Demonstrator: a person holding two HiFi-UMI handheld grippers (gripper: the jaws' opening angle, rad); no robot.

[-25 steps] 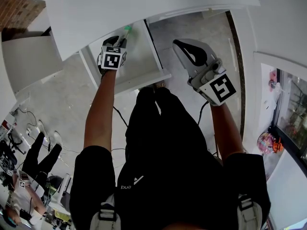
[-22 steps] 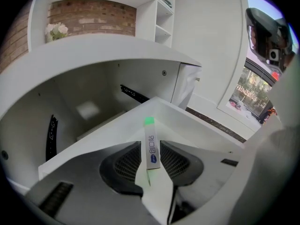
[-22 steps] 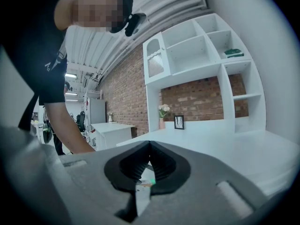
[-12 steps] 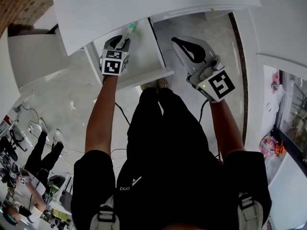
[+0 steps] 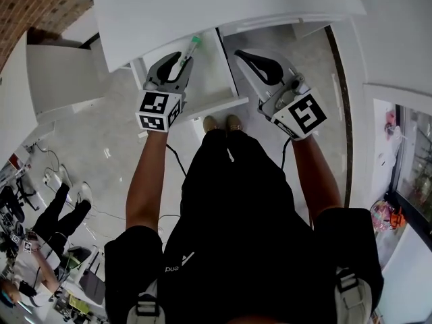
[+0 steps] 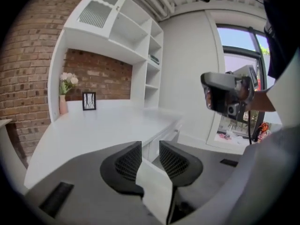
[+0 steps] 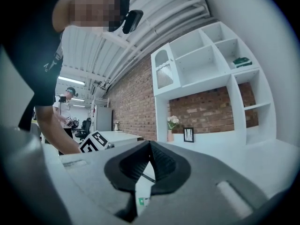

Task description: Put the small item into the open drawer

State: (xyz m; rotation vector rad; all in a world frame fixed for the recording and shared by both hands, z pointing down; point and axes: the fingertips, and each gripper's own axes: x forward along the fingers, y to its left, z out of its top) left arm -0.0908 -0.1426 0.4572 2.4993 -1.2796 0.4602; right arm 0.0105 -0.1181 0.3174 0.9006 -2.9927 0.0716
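In the head view my left gripper (image 5: 177, 61) hangs over the open white drawer (image 5: 210, 81), which juts out from under the white desk (image 5: 223, 5). It is shut on the small item (image 5: 189, 48), a thin white tube with a green tip that sticks out past the jaws over the drawer. Seen from the left gripper view, the white item (image 6: 155, 187) sits pinched between the black ribbed jaws. My right gripper (image 5: 240, 55) floats to the right of the drawer over bare floor, jaws pressed together with nothing in them. In its own view the right gripper (image 7: 150, 146) shows its tips touching.
The drawer's front panel (image 5: 217, 106) stands just ahead of the wearer's shoes (image 5: 223, 123). Cables and a seated person (image 5: 47, 231) are at the lower left. A wall with a window (image 5: 412, 160) runs down the right. A vase (image 6: 63, 103) and picture frame (image 6: 89, 101) stand on the desk.
Both grippers have drawn back a little toward the person. The left one still holds the green-tipped item above the drawer, and more of its jaws now show.
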